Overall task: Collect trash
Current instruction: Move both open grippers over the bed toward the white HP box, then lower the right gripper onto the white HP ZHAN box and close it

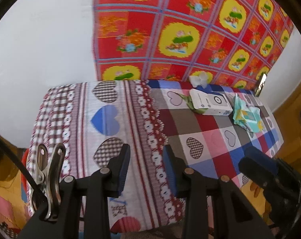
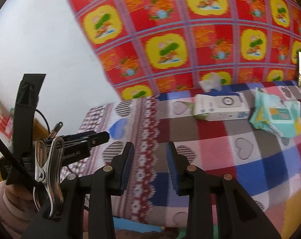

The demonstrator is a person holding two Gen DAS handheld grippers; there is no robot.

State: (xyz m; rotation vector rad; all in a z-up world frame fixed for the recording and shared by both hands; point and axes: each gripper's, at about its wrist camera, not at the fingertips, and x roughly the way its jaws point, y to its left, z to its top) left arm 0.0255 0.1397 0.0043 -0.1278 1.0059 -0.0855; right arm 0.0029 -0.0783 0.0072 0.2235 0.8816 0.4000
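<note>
My left hand-held gripper (image 1: 146, 155) and right hand-held gripper (image 2: 150, 153) hang released, empty, above the tabletop (image 1: 210, 159); far right lie a white box (image 1: 210, 103), crumpled tissue (image 1: 199, 79) and teal wrapper (image 1: 246, 115).

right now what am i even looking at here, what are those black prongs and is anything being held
The black prongs are two hand-held grippers, one in each of a person's hands, each with a camera looking along its fingers. One picture is from the left gripper, the other from the right gripper. Both are open and hold nothing. Ahead is a table under a patterned cloth. At its far end lie the trash items: a crumpled white tissue, a white box and a crumpled teal wrapper.
</note>
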